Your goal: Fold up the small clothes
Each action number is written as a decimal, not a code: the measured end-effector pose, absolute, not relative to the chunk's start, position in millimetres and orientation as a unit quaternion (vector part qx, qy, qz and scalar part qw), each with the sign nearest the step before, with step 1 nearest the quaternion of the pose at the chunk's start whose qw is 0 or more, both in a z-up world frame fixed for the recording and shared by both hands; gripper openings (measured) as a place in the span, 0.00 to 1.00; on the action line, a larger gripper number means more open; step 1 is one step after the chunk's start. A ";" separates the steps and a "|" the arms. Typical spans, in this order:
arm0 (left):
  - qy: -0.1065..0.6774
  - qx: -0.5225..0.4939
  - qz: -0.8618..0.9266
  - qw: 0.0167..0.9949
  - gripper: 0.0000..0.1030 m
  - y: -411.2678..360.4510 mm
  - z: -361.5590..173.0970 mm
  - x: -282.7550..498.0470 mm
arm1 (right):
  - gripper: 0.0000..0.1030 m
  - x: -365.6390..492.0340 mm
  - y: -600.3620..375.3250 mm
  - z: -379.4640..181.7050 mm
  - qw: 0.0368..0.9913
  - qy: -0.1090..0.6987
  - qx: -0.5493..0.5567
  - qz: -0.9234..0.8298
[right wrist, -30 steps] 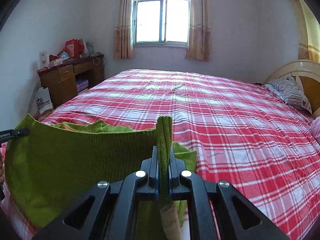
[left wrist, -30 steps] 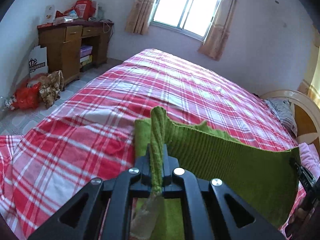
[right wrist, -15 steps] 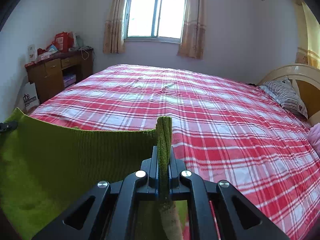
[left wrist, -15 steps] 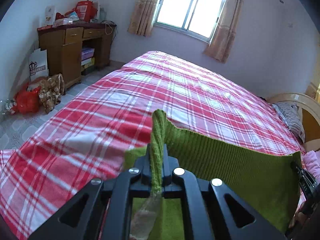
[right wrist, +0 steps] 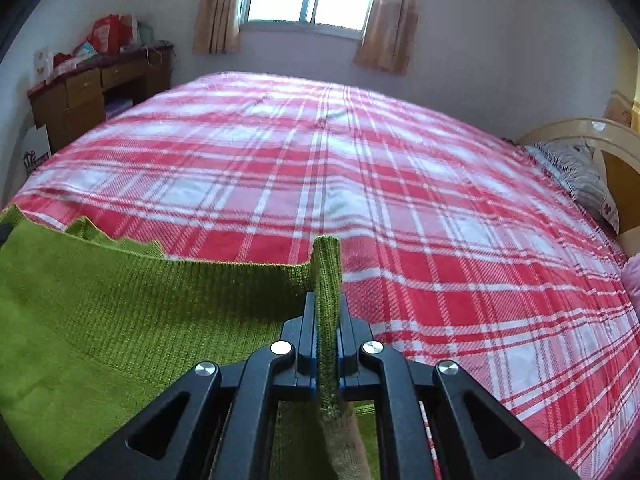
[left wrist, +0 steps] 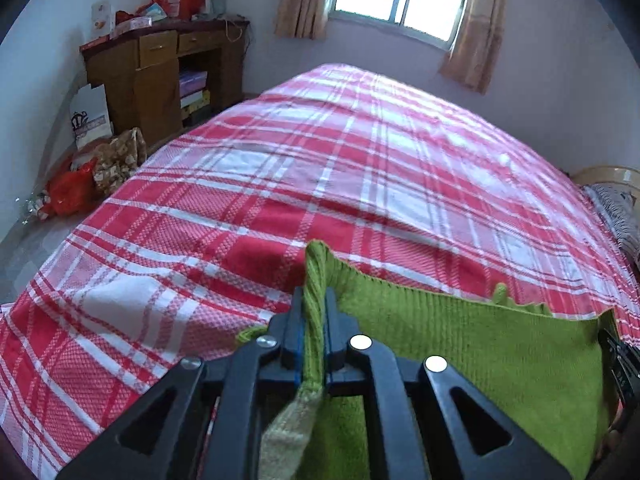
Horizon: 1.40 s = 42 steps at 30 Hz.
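Gripping: both jaws are clamping corners of the green knit, left gripper and right gripper.
Cloth: hanging taut across the lower frame, over the checked bed.
Risk: a corner may be slipping out, spoiling the fold.

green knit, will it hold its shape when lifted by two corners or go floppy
Probably floppy: the green knit bows between the left gripper and right gripper, and its pinched corners bunch into narrow folds. Likely light, since each small pinch holds it above the bed. The ribbed weave looks grippy, so slipping out seems unlikely.
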<state>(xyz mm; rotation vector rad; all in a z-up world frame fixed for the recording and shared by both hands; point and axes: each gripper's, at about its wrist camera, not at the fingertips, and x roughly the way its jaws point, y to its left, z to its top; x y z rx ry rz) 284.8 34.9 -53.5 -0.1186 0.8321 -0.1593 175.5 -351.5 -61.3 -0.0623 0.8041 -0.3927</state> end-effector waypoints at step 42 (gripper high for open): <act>0.375 0.029 -0.151 0.914 0.75 67.3 -54.8 35.3 | 0.27 -69.7 -279.0 -72.2 0.914 0.389 -0.006 -0.117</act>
